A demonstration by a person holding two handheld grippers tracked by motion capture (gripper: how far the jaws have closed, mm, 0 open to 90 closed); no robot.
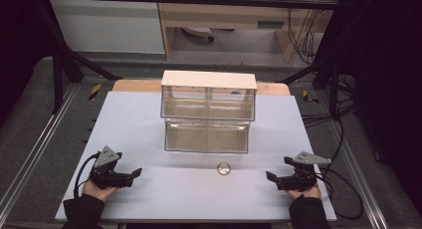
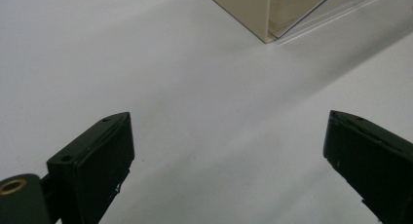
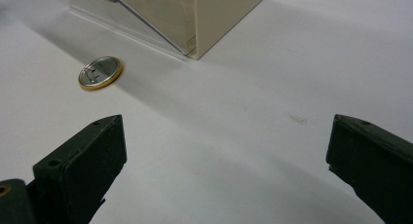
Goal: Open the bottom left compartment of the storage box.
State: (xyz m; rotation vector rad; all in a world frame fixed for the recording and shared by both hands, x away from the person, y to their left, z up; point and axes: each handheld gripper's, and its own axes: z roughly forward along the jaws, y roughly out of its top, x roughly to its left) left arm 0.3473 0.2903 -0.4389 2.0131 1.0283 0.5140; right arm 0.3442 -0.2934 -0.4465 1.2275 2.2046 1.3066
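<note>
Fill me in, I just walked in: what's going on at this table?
A person holds a tool in each hand, both resting low on the table near its front edge. The left tool and right tool are open and empty. Between them lies a small round disc, in front of a clear drawer box. Nothing is being touched.

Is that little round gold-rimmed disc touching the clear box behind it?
Apart. In the right gripper view a strip of bare white table separates the disc from the clear box; the high view shows the same gap.
</note>
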